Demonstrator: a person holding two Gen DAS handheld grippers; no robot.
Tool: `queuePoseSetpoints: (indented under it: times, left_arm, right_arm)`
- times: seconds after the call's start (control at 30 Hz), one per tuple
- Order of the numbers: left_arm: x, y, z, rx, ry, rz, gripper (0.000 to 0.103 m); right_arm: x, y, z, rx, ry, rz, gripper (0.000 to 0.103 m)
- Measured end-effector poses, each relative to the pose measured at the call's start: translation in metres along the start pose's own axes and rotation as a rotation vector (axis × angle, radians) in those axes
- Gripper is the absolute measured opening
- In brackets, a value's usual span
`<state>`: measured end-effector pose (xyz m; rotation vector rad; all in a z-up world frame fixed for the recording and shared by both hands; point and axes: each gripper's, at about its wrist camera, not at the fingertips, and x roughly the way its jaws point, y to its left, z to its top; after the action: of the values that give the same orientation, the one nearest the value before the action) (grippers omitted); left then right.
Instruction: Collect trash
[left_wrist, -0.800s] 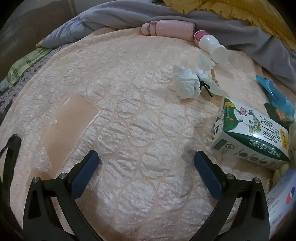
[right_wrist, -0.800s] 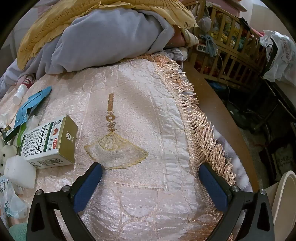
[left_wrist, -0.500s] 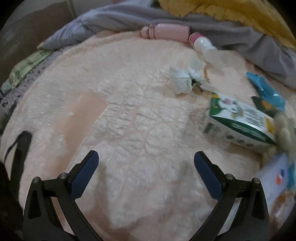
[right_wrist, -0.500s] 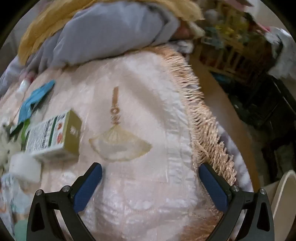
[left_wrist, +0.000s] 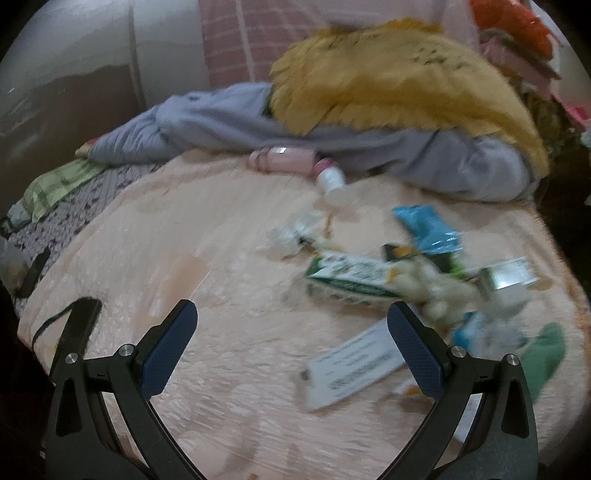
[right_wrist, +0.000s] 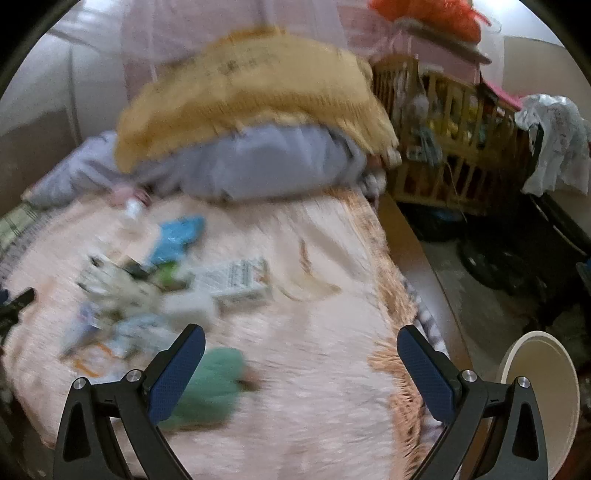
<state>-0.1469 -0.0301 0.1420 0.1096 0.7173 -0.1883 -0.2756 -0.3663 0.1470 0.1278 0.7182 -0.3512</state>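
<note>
Trash lies scattered on a pink quilted bedspread (left_wrist: 207, 229): a green and white carton (left_wrist: 347, 282), a crumpled tissue (left_wrist: 286, 236), a blue wrapper (left_wrist: 424, 225), a white bottle (left_wrist: 330, 181), a flat white box (left_wrist: 354, 363) and a green cloth (left_wrist: 545, 354). My left gripper (left_wrist: 291, 345) is open and empty, above the bed, short of the pile. My right gripper (right_wrist: 301, 371) is open and empty over the bed's right part. In its blurred view I see a small box (right_wrist: 238, 282), the blue wrapper (right_wrist: 177, 238) and the green cloth (right_wrist: 208, 384).
A grey quilt (left_wrist: 332, 129) and a yellow blanket (left_wrist: 388, 74) are heaped at the head of the bed. A pink bottle (left_wrist: 282, 160) lies by them. A wooden crib (right_wrist: 454, 136) stands to the right. A white bin (right_wrist: 535, 402) stands on the floor at the bed's fringed edge (right_wrist: 391, 306).
Both grippers have pulled back and tilted up, so more of the bed, the blankets and the room shows. The trash pile now lies farther off. Both grippers stay open.
</note>
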Motion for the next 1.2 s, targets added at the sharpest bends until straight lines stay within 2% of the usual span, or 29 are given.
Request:
queuePoseSetpoints:
  times: [0.17, 0.33, 0.63, 1.2]
  left_arm:
    - [-0.033, -0.020, 0.001, 0.009, -0.086, -0.031, 0.102]
    - [-0.056, -0.035, 0.003, 0.014, -0.145, -0.050, 0.102]
    - [-0.075, -0.053, 0.008, 0.020, -0.180, -0.066, 0.102]
    - [-0.090, -0.064, 0.009, 0.037, -0.211, -0.091, 0.102]
  right_arm:
    - [-0.035, 0.031, 0.005, -0.021, -0.102, 0.038, 0.103]
    - [-0.059, 0.041, 0.006, -0.005, -0.177, 0.058, 0.103]
    - [-0.082, 0.044, 0.006, 0.012, -0.225, 0.084, 0.103]
    - [-0.093, 0.044, 0.009, -0.003, -0.255, 0.043, 0.103]
